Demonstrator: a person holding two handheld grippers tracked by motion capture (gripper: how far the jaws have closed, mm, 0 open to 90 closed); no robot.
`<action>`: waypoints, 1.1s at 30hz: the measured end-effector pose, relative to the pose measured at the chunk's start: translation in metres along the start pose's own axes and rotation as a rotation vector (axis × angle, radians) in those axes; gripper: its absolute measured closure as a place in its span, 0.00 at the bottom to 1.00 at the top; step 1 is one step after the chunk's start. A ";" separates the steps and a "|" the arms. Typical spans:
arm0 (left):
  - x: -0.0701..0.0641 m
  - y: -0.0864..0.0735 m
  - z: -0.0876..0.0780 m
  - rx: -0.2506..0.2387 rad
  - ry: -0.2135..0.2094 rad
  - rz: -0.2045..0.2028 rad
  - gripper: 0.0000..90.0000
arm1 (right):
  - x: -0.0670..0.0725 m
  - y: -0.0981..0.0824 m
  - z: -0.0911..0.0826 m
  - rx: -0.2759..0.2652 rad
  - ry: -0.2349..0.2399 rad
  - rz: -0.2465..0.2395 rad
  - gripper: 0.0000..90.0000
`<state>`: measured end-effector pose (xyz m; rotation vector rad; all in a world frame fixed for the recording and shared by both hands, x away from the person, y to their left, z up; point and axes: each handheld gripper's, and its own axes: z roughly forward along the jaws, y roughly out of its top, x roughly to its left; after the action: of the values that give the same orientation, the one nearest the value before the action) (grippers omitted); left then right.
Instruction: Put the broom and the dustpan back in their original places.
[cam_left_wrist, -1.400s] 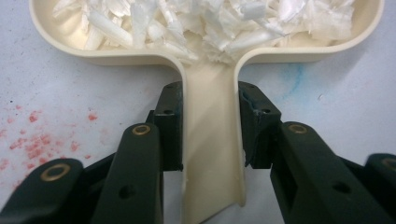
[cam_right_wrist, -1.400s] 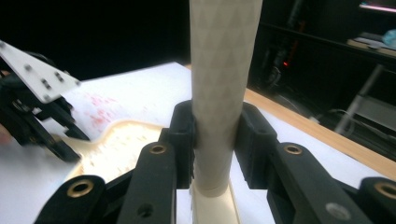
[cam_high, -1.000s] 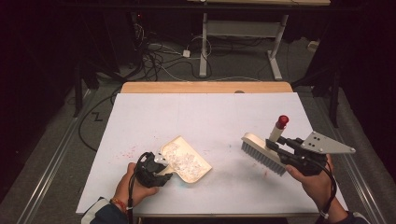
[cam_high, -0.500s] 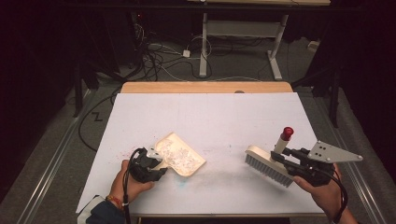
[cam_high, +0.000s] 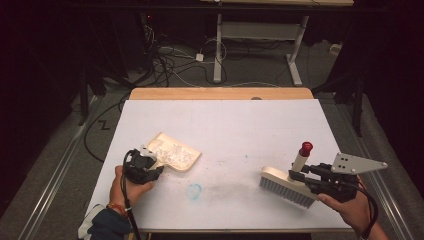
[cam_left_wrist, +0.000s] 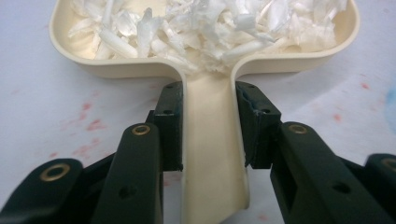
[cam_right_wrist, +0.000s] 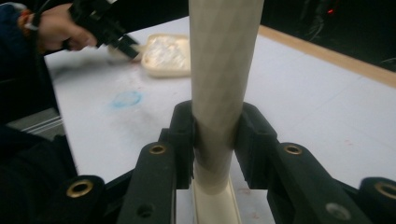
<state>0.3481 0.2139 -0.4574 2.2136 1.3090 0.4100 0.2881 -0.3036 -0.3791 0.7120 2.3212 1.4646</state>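
We see a white-topped table w/ a bare wood strip along its far edge. On its left side lies a cream dustpan, heaped w/ white shreds. A cream brush sits bristles-down near the front right corner, well apart from the pan. Between them, a faint blue ring stain and a grey smudge; we also note pink specks by the pan.

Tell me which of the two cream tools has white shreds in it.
The dustpan, held by the left gripper; the brush in the right gripper carries bristles instead.
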 end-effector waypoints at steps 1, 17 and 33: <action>0.003 0.000 0.000 -0.005 0.008 -0.019 0.70 | 0.000 0.000 0.000 0.008 0.011 0.003 0.79; 0.008 0.001 0.017 -0.019 0.035 -0.105 0.63 | -0.022 -0.004 0.009 0.071 -0.032 0.052 0.77; -0.013 -0.009 0.000 -0.151 0.033 0.000 0.39 | -0.062 0.004 0.031 0.141 -0.132 0.107 0.68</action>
<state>0.3353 0.2061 -0.4627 2.0901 1.2526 0.5300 0.3564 -0.3133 -0.3894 0.9556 2.3331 1.2631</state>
